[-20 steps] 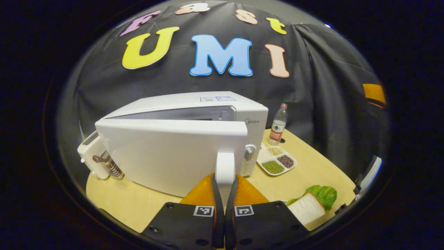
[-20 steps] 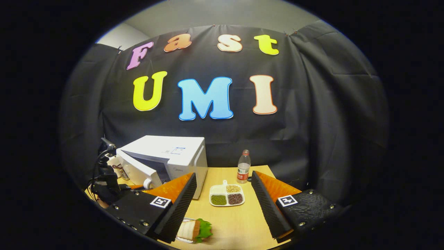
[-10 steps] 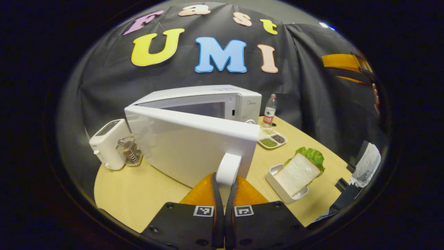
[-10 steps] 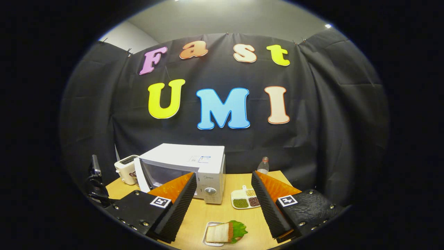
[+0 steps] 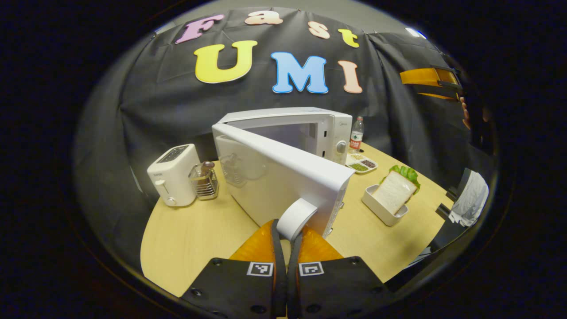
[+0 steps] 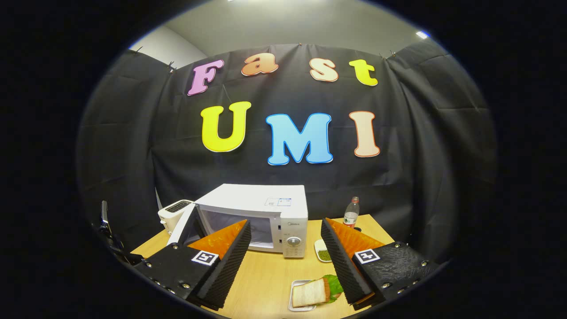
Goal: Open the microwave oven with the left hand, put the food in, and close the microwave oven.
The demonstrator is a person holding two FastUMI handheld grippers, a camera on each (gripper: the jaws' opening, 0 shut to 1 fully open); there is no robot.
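Observation:
A white microwave oven [image 5: 310,128] [image 6: 266,208] stands on the wooden table with its door [image 5: 283,181] swung wide toward me. My left gripper [image 5: 287,232] is shut on the door's white handle [image 5: 296,218]. The food, a slice of bread with lettuce [image 5: 394,190] [image 6: 315,291], lies in a small white tray [image 5: 381,212] to the right of the door. My right gripper [image 6: 285,261] hangs open above the table's near edge, with nothing between its fingers and the sandwich just below it. The oven's cavity [image 6: 241,223] looks bare.
A white toaster [image 5: 173,174] [image 6: 175,211] and a wire holder [image 5: 203,182] stand left of the oven. A divided dish of beans [image 5: 361,163] [image 6: 322,252] and a water bottle [image 5: 356,135] [image 6: 351,212] sit at its right. The other gripper and a hand [image 5: 465,110] show at the far right.
The door has swung further out with my left gripper on its handle, exposing the cavity. The right gripper view has shifted, so the oven and the sandwich now sit more to the right.

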